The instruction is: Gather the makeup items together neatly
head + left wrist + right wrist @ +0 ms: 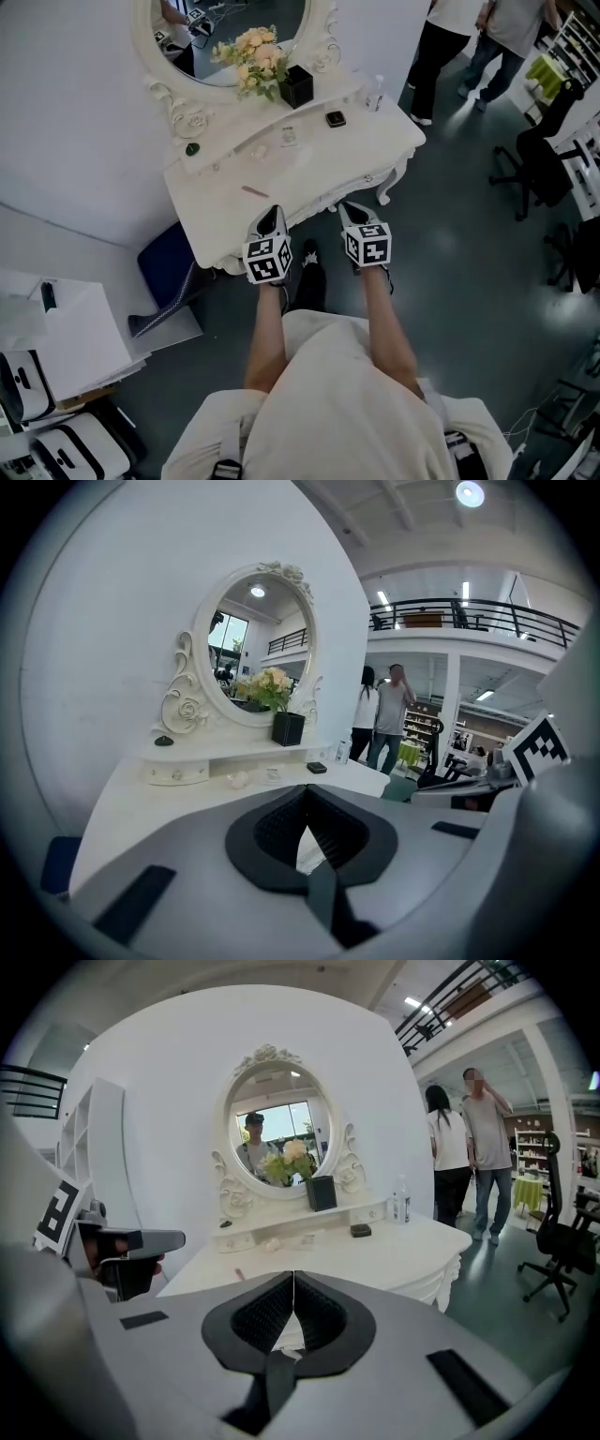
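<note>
A white vanity table (309, 164) carries the makeup items. A pink stick (255, 191) lies near its front, with a pale round piece (260, 150) and a small clear jar (288, 137) further back. A black compact (335, 118) and a clear bottle (377, 94) sit toward the right, and a dark lid (192, 148) rests on the left shelf. My left gripper (273, 216) and right gripper (352, 211) hover side by side at the table's front edge, both shut and empty. The compact (317, 768) and the jar (272, 773) show beyond the left gripper (306, 797). Past the right gripper (293, 1281) lie the stick (239, 1273) and compact (360, 1230).
An oval mirror (225, 42) and flowers in a black pot (296, 86) stand at the table's back. A blue stool (167, 267) sits under the left end. Two people (469, 37) stand at the right rear, near black office chairs (539, 164). White cases (56, 441) lie at lower left.
</note>
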The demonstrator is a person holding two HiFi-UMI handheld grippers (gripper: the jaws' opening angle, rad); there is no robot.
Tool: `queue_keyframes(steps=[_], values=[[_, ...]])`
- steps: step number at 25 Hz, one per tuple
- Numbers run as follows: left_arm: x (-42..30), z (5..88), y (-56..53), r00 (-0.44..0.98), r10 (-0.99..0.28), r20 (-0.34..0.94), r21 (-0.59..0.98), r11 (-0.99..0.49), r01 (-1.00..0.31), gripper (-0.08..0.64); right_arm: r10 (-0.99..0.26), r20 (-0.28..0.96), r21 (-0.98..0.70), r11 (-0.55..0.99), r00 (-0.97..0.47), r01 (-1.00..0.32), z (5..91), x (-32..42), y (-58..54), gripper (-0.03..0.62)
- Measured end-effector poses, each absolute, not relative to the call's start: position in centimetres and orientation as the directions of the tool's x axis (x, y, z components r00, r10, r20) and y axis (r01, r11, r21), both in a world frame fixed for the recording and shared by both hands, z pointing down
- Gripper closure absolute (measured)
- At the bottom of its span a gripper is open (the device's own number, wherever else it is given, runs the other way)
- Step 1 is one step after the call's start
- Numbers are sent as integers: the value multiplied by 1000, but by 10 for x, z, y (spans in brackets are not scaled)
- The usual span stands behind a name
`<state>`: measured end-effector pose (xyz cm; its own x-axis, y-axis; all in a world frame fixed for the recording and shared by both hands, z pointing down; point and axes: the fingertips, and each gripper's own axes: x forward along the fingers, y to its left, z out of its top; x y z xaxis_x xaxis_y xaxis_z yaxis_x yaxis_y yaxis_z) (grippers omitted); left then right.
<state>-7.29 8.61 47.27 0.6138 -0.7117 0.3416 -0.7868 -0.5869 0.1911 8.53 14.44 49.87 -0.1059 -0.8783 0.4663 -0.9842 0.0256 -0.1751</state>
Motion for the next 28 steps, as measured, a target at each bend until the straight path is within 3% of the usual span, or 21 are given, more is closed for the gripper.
queue_keyframes(steps=[28], values=[[62,488,-163,657,-631,413,163,-658,-735,545,-852,508,-270,-16,-129,-963,518,204,-113,548]])
